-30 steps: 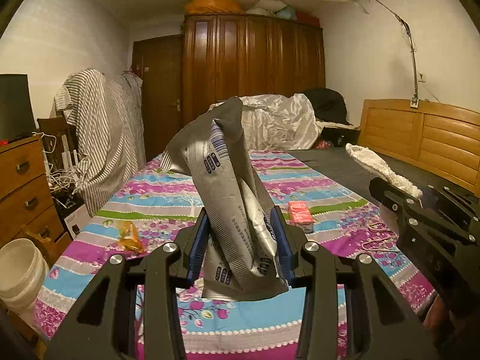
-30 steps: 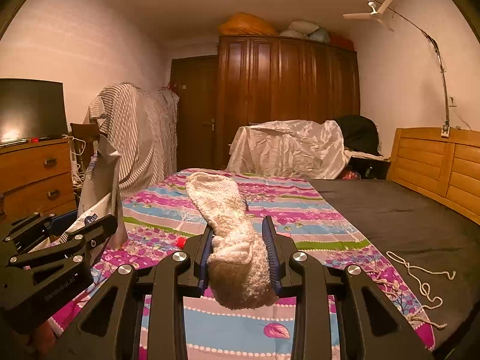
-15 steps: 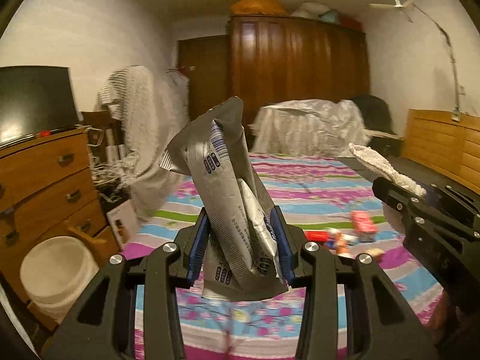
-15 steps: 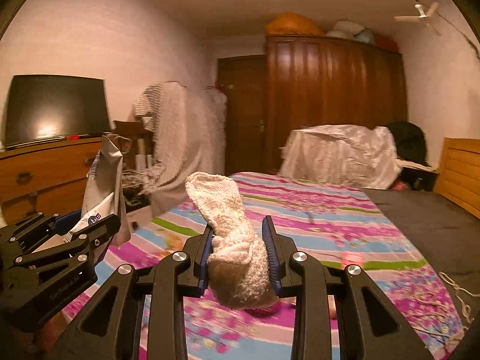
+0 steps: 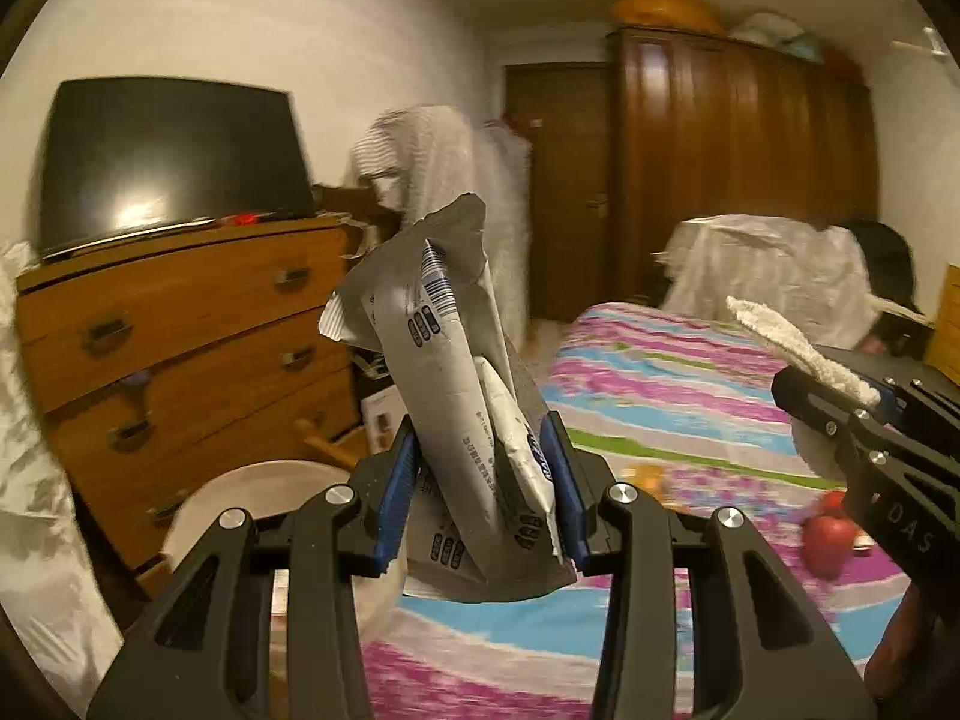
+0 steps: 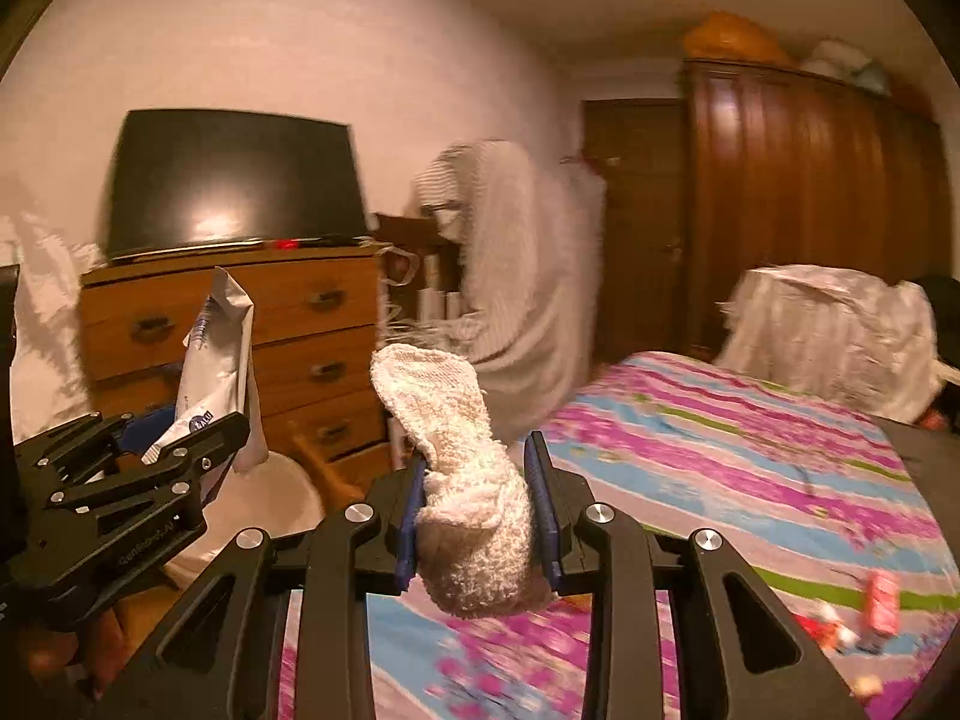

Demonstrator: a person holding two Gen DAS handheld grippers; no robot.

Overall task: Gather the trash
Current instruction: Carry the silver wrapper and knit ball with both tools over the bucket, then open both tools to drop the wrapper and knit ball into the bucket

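Gripping silver wrapper (image 5: 465,396) upright in left gripper (image 5: 483,501), clamping white sock (image 6: 465,480) in right gripper (image 6: 480,516), hovering over bed (image 5: 660,378) edge, white bin (image 5: 252,492) below left by dresser (image 5: 180,336).

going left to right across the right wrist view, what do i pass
left tongs holding the silver wrapper → wooden dresser → white knitted sock in the right tongs → striped bedspread → red packet
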